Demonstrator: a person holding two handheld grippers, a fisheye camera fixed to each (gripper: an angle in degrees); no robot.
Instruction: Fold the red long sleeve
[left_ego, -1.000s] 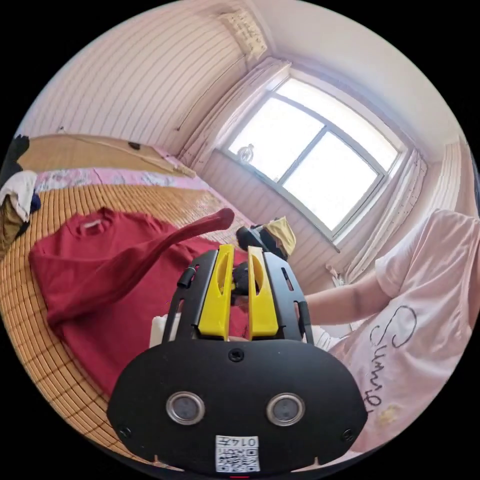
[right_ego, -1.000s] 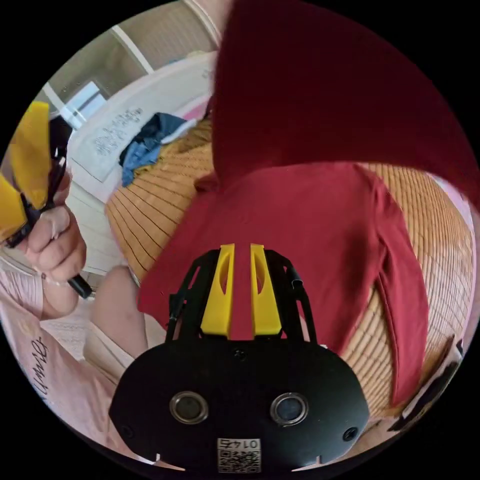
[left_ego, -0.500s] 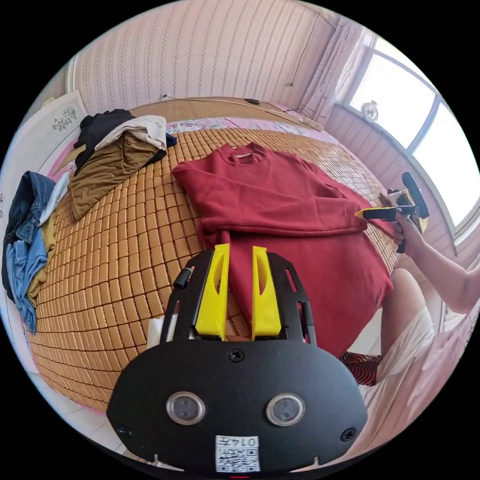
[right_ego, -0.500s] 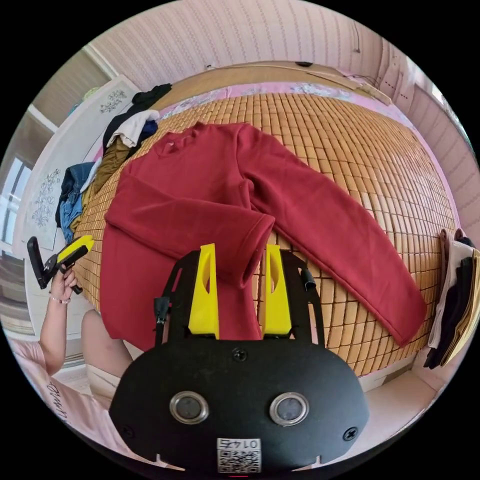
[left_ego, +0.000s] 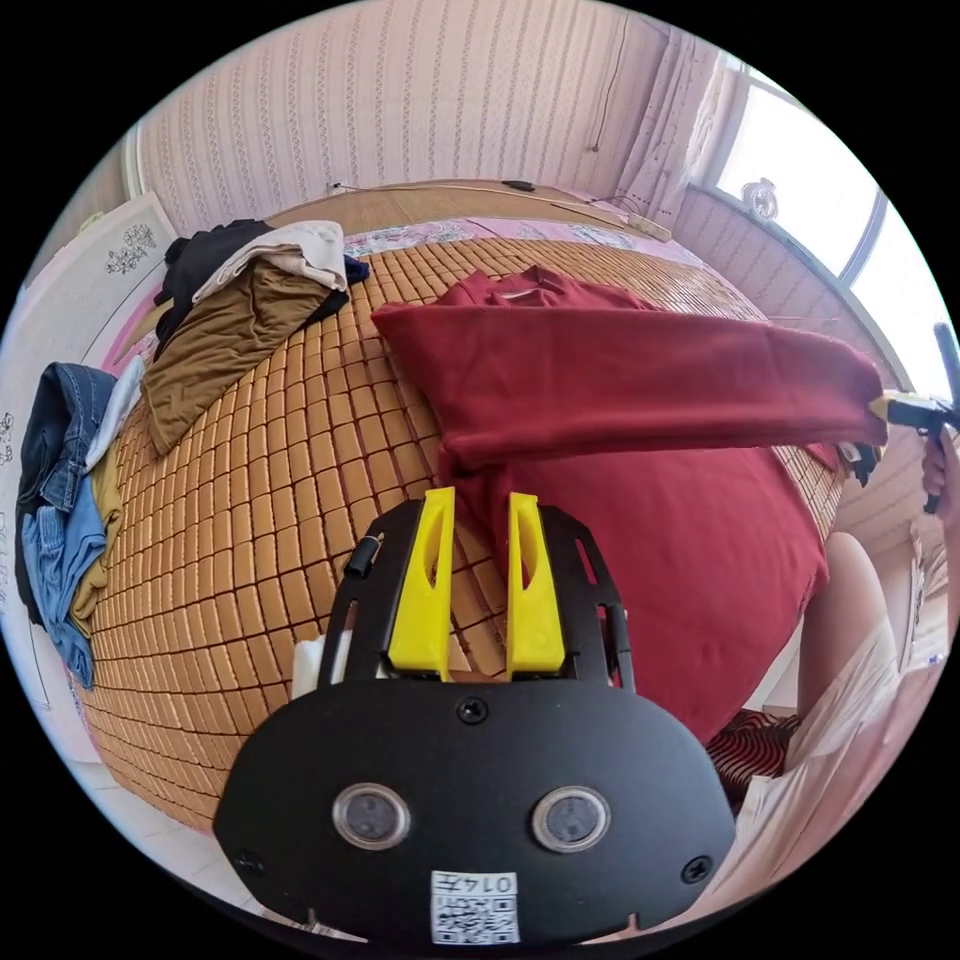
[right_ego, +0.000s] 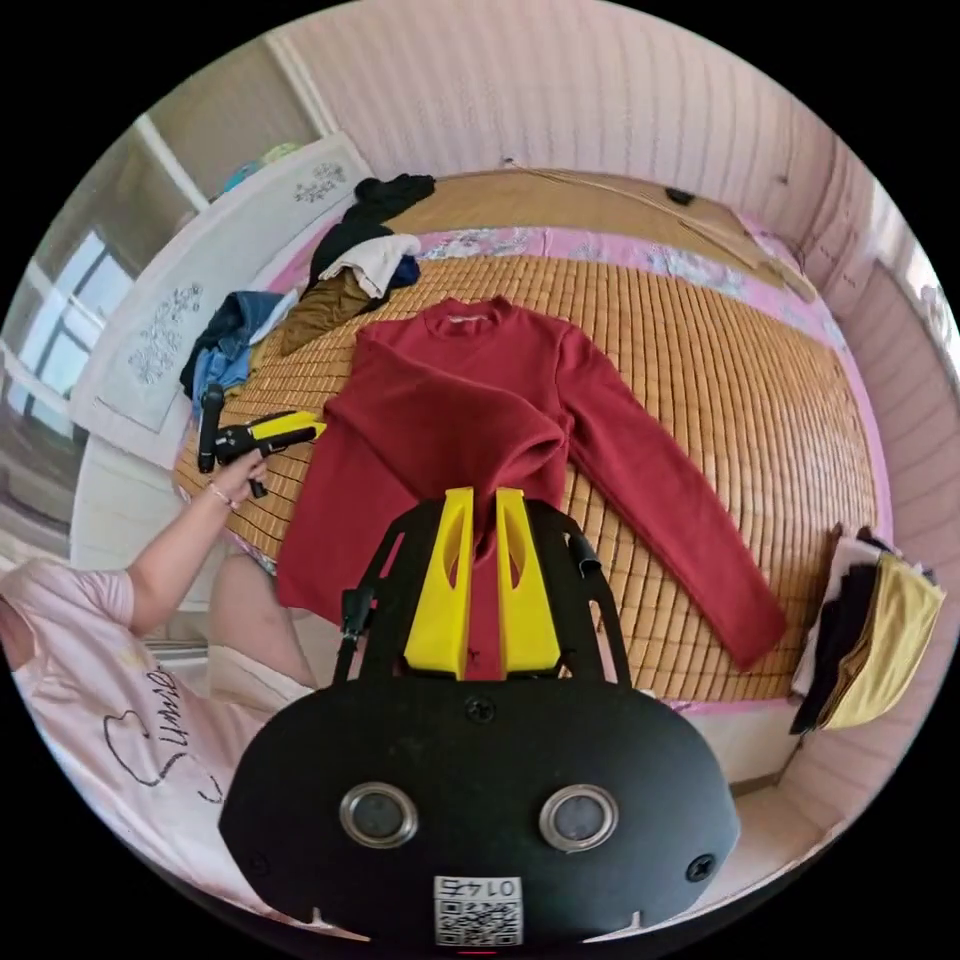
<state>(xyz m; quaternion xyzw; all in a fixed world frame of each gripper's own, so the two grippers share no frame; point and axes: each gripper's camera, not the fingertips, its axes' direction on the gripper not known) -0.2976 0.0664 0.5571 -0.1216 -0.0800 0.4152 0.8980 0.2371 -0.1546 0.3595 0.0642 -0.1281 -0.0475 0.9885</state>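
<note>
The red long sleeve (right_ego: 450, 400) lies front up on a bamboo mat, collar at the far end. One sleeve (left_ego: 640, 380) is stretched across the chest and lifted off the body. Its cuff sits between the jaws of my right gripper (right_ego: 484, 495), which is shut on it; that gripper also appears at the right edge (left_ego: 885, 408) of the left gripper view. The other sleeve (right_ego: 680, 540) lies spread out on the mat. My left gripper (left_ego: 480, 495) hovers open above the shirt's side edge, holding nothing. It shows beside the shirt (right_ego: 300, 428) in the right gripper view.
The bamboo mat (left_ego: 250, 480) covers a bed. A pile of brown, white and black clothes (left_ego: 240, 290) and jeans (left_ego: 60, 480) lie at its far corner. Folded clothes (right_ego: 880, 620) are stacked by the other side. A person in a pink shirt (right_ego: 120, 680) sits at the near edge.
Half a second ago the right gripper stood open around the cuff lying on the shirt; now it is shut on the cuff and has lifted the sleeve taut. Both cameras shifted.
</note>
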